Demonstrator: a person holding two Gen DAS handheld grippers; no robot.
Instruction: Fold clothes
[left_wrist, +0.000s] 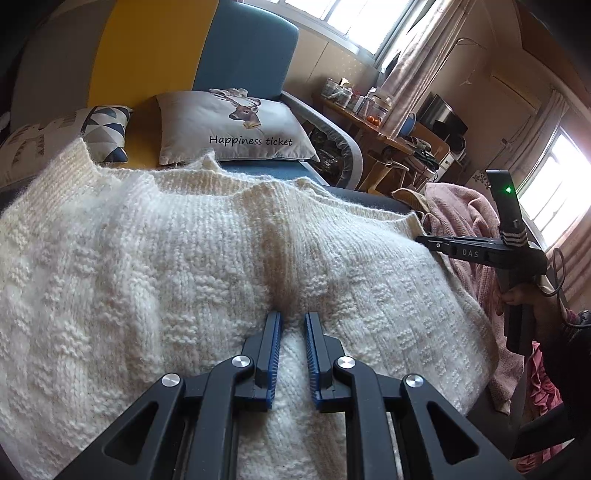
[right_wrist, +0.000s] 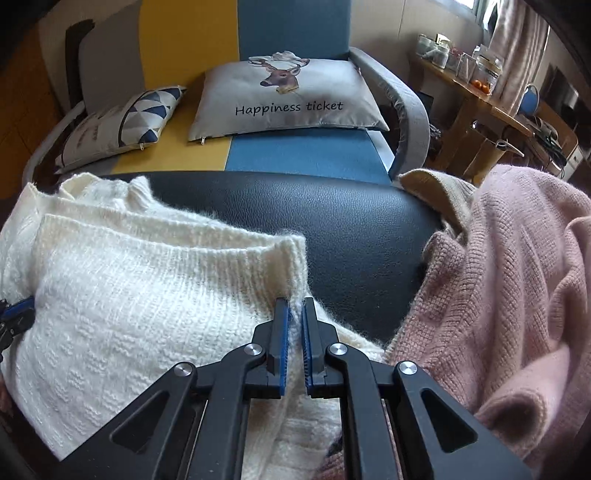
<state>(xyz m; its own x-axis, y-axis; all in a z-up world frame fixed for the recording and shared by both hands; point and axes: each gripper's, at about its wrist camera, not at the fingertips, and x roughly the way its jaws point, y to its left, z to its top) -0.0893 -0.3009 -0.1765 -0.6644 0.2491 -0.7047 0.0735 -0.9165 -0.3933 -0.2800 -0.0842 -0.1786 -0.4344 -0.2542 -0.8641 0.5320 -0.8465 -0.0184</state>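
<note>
This is a home, a living room. A sofa (right_wrist: 295, 155) in blue and yellow has two pillows on it: a gray deer pillow (right_wrist: 284, 96) that says "Happiness ticket" and a triangle pillow (right_wrist: 122, 122). Curtains (left_wrist: 413, 62) hang by bright windows (left_wrist: 554, 177). A wooden side table (right_wrist: 476, 96) by the wall holds jars and small oranges (right_wrist: 482, 85). Knit sweaters lie in front.

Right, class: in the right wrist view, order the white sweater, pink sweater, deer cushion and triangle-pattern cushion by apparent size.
1. white sweater and pink sweater: alike, both near the camera, so unranked
2. deer cushion
3. triangle-pattern cushion
</note>
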